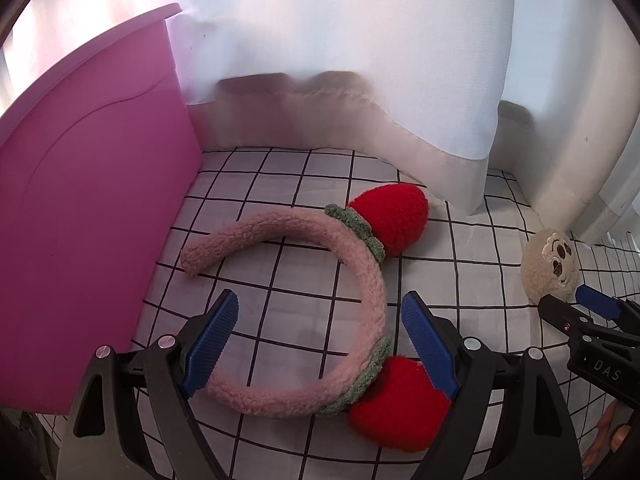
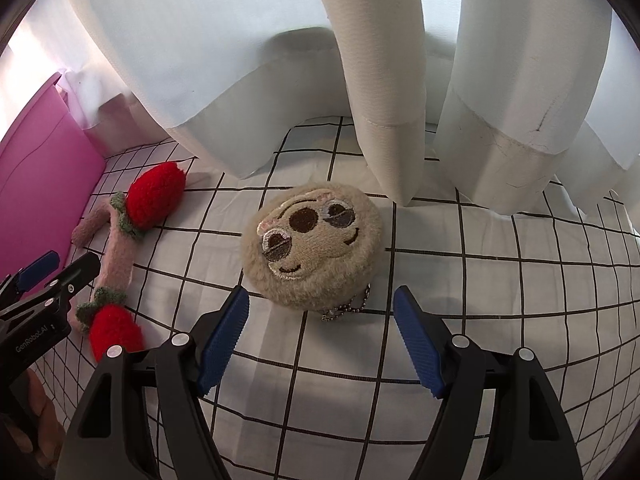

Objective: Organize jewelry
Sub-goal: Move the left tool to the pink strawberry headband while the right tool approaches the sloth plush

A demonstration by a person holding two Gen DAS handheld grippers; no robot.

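The left gripper [image 1: 320, 312] is hanging wide open and empty over the headband [image 1: 360, 276] lying on the checked cloth [image 1: 280, 184], while the right gripper [image 2: 322, 308] is hanging equally open, holding nothing, just before the plush charm [image 2: 312, 240].

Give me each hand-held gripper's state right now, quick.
Left hand-held gripper: open, holding nothing; the headband lies between its fingers, untouched.
Right hand-held gripper: open, empty, just short of the plush charm.

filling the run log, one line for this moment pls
left gripper open over headband | right gripper open near sloth plush | nothing held
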